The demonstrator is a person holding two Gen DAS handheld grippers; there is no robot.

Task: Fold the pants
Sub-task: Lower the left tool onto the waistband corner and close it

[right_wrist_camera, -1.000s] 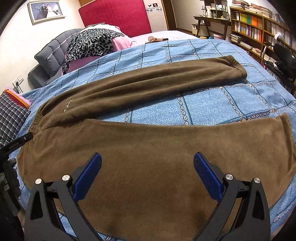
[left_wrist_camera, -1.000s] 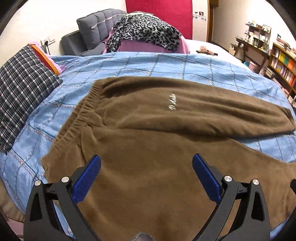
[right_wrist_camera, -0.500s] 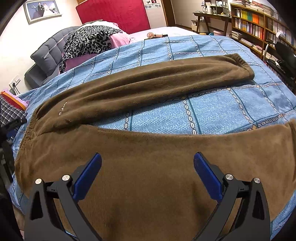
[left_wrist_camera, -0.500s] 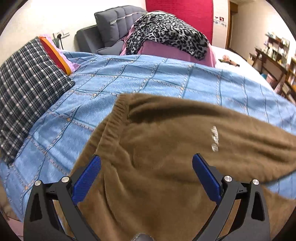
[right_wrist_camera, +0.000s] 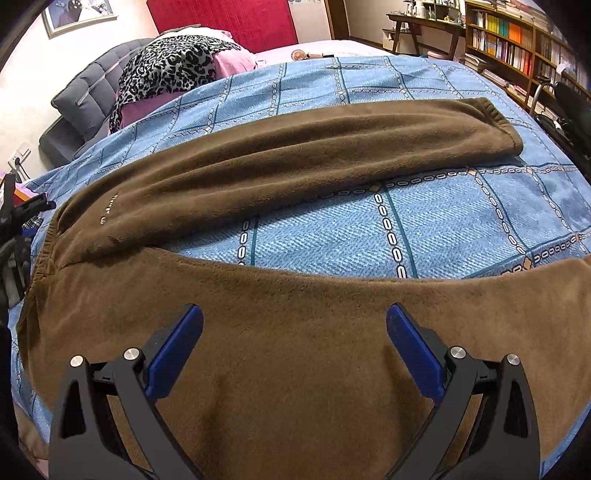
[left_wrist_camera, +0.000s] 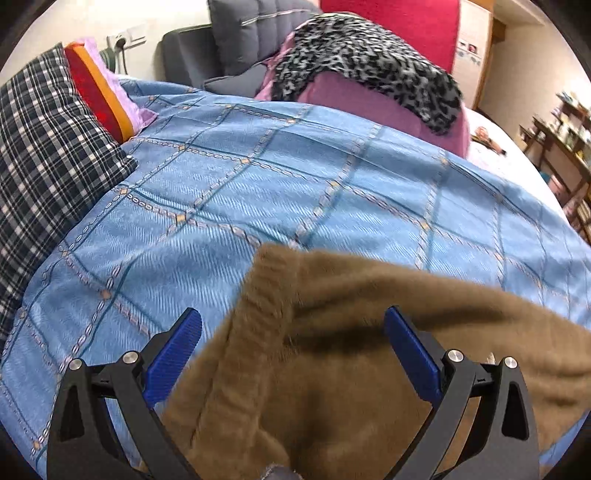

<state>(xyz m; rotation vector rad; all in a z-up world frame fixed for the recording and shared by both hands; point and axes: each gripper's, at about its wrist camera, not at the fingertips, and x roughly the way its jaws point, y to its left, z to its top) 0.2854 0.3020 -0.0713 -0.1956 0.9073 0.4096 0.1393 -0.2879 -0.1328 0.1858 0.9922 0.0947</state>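
Brown fleece pants (right_wrist_camera: pixel 295 206) lie spread on a blue checked bedspread (right_wrist_camera: pixel 461 229), legs apart in a V, waistband at the left. In the left wrist view the elastic waistband (left_wrist_camera: pixel 258 317) fills the lower middle, blurred. My left gripper (left_wrist_camera: pixel 293 328) is open, low over the far corner of the waistband, with the fabric lying between its blue pads. My right gripper (right_wrist_camera: pixel 294 325) is open above the near leg (right_wrist_camera: pixel 314 332), nothing between its fingers. The far leg (right_wrist_camera: pixel 332 147) ends in a cuff (right_wrist_camera: pixel 498 122) at the right.
A plaid pillow (left_wrist_camera: pixel 48 155) and a red-orange striped one (left_wrist_camera: pixel 99 92) lie at the left. Leopard-print cloth on pink bedding (left_wrist_camera: pixel 369 74) and a grey headboard (left_wrist_camera: pixel 251 33) sit at the back. Bookshelves (right_wrist_camera: pixel 517 48) and a dark chair (right_wrist_camera: pixel 565 110) stand at the right.
My left gripper has moved forward and left along the pants to the waistband's far corner. My right gripper has dropped a little closer to the near leg. Both stayed open.
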